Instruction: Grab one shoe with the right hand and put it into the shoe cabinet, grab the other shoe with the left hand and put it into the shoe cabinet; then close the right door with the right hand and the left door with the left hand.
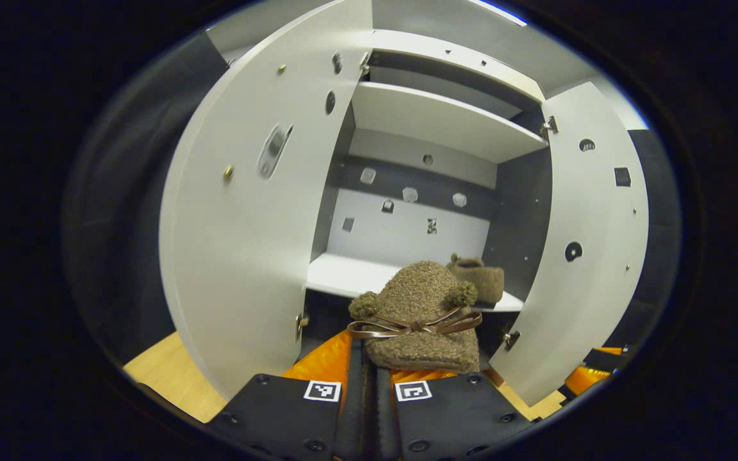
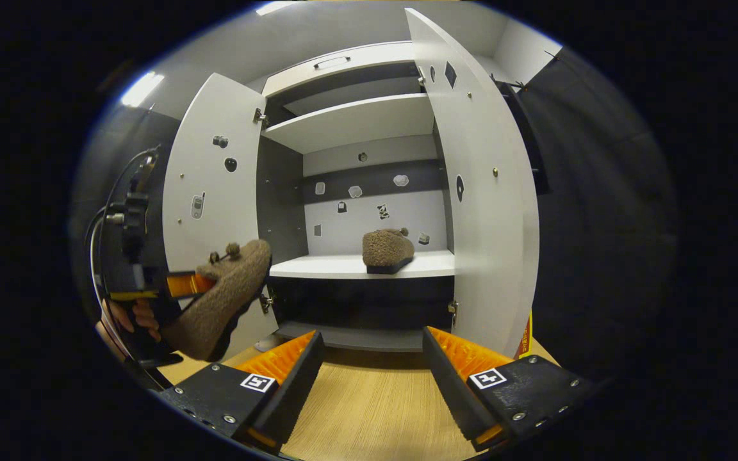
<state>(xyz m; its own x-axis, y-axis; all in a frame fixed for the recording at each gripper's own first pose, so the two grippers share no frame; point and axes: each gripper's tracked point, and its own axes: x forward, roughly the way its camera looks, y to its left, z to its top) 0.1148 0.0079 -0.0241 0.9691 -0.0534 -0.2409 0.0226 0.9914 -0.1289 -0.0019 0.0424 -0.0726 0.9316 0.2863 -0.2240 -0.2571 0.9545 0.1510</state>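
The shoe cabinet (image 2: 356, 192) stood on a pale wood floor (image 2: 369, 410) with both doors open, and no writing was legible. One brown fuzzy shoe (image 2: 387, 250) lay on its lower shelf (image 2: 343, 266). The left gripper (image 1: 369, 378) was clamped on the second shoe (image 1: 420, 314) just before that shelf; the right gripper (image 2: 369, 365) was spread wide, holding nothing.

Staged recording booth rather than a lived-in home, black cloth wall (image 2: 593, 192) behind, white shoe cabinet (image 2: 369, 121) with both doors open on pale wooden floor (image 2: 369, 410), small stickers dotting its back panel (image 2: 375, 218), strip lights (image 2: 141, 88) overhead
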